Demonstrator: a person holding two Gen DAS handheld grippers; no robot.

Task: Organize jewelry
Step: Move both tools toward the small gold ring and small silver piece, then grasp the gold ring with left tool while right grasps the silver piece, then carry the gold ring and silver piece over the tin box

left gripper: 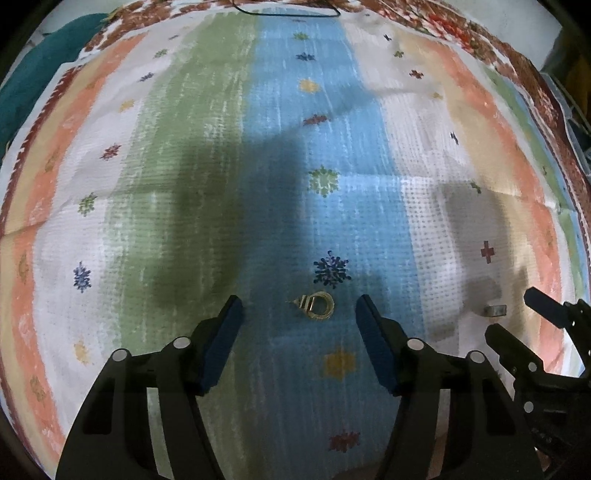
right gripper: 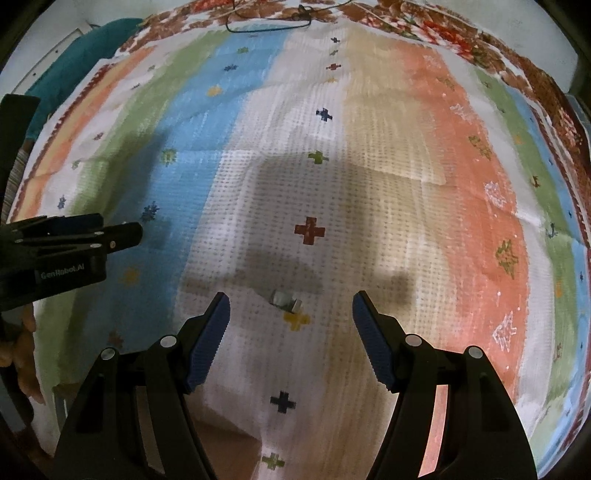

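Note:
A gold ring (left gripper: 317,307) with a small pointed ornament lies on the blue stripe of a striped cloth (left gripper: 207,155). My left gripper (left gripper: 298,308) is open, its fingers on either side of the ring, not touching it. A small silver piece (right gripper: 287,300), blurred, lies on the white stripe; it also shows in the left wrist view (left gripper: 495,310). My right gripper (right gripper: 291,306) is open around the silver piece, just above the cloth (right gripper: 406,184). It also shows at the right edge of the left wrist view (left gripper: 515,314). The left gripper shows at the left of the right wrist view (right gripper: 122,230).
The striped cloth with small embroidered crosses and stars covers the whole surface. A dark cord (left gripper: 288,13) lies at its far edge. A teal fabric (left gripper: 40,70) sits beyond the far left corner. A floral cloth (right gripper: 461,40) borders the far right.

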